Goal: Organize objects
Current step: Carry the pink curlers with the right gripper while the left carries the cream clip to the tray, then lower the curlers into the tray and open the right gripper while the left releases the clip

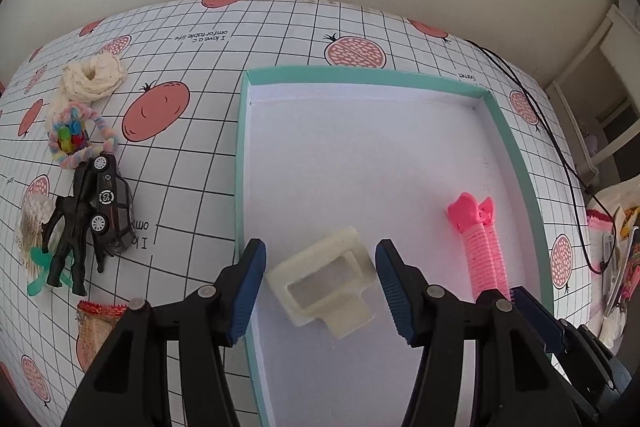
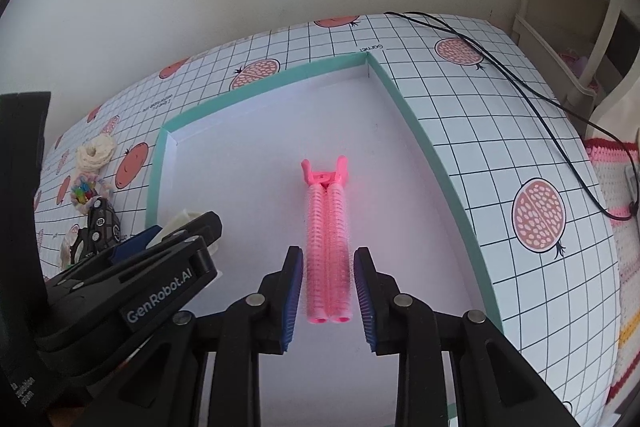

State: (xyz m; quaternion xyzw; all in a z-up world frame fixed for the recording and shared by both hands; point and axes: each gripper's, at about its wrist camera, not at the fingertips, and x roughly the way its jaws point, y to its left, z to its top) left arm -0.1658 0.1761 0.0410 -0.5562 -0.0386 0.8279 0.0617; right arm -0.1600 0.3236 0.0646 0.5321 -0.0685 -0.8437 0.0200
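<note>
Your left tongs (image 1: 320,291) gape astride the cream plastic piece (image 1: 325,285), not touching | your right tongs (image 2: 328,301) flank the pink hair roller clip (image 2: 327,251), narrow; contact unclear | both lie in the teal-rimmed box (image 1: 516,147), near end, on the counter (image 1: 192,155)

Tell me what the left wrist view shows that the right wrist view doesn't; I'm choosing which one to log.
Only the left wrist view shows the whole cream frame between the open left gripper and the black figurine.

Only the right shows the right gripper closed on the pink hair roller.

Both show the teal-rimmed box, toy car and black cable.
</note>
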